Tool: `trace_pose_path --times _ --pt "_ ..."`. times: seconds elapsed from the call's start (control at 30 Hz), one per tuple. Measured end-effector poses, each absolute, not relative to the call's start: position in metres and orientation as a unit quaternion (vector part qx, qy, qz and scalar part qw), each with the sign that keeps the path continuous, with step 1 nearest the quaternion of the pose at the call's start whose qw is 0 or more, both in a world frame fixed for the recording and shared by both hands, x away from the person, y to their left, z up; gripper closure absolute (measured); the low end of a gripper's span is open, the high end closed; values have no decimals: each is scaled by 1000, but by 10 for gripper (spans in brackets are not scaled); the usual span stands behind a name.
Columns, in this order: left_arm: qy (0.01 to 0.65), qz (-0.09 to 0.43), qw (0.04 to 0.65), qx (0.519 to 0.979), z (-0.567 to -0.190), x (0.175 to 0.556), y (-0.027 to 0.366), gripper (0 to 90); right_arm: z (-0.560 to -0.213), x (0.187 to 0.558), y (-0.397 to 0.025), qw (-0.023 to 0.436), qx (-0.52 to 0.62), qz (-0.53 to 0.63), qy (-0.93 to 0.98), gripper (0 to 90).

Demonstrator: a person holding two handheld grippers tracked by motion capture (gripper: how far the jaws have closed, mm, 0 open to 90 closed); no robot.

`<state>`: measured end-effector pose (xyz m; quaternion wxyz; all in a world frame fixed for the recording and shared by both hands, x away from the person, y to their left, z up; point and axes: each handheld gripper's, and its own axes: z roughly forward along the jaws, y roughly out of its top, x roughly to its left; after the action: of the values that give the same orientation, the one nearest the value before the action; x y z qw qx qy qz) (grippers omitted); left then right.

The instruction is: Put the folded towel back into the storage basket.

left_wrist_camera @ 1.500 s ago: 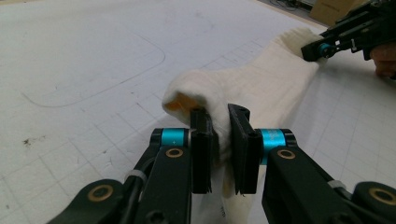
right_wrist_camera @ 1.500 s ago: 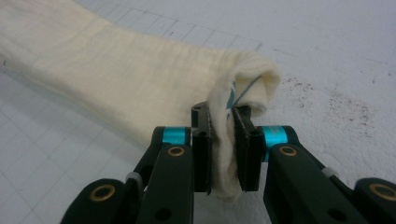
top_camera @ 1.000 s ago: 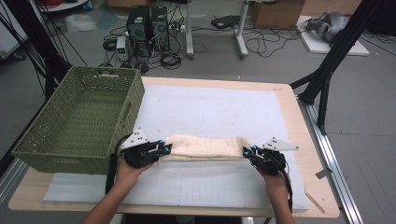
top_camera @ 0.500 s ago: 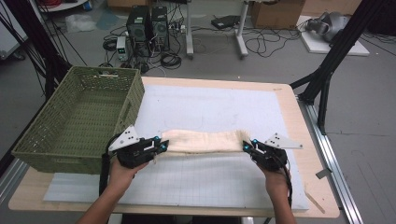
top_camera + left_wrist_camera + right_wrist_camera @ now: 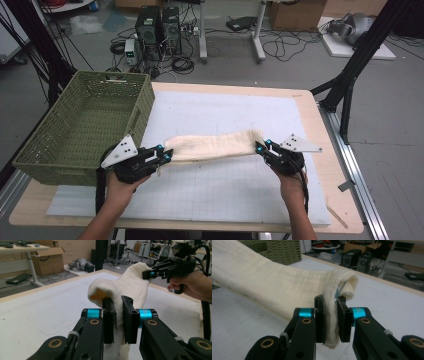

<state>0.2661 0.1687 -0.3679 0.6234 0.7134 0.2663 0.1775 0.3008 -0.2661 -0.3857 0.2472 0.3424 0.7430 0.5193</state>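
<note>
A cream folded towel [image 5: 212, 145] hangs stretched between my two grippers, lifted off the white mat [image 5: 225, 195]. My left gripper [image 5: 164, 153] is shut on the towel's left end, and in the left gripper view the cloth [image 5: 125, 290] is pinched between the black jaws of that gripper [image 5: 117, 320]. My right gripper [image 5: 260, 147] is shut on the right end; in the right gripper view the folded edge [image 5: 287, 287] bunches between the jaws of this gripper [image 5: 330, 320]. The right gripper [image 5: 150, 273] and its hand appear across the towel in the left gripper view.
A green woven basket [image 5: 85, 125] stands at the table's left, close to my left hand. The wooden table edge [image 5: 345, 200] runs along the right. Black frame legs [image 5: 350, 75] and computer cases [image 5: 160, 25] stand on the floor beyond.
Both grippers have risen and moved away from the near edge, lifting the towel off the mat; it now sags in an arc between them.
</note>
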Motion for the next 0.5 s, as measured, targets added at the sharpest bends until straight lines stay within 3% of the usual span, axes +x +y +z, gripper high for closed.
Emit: trace_pose_path --times 0.5 --pt "293 222 632 682 -348 252 209 807 -342 343 -215 249 291 532 755 797"
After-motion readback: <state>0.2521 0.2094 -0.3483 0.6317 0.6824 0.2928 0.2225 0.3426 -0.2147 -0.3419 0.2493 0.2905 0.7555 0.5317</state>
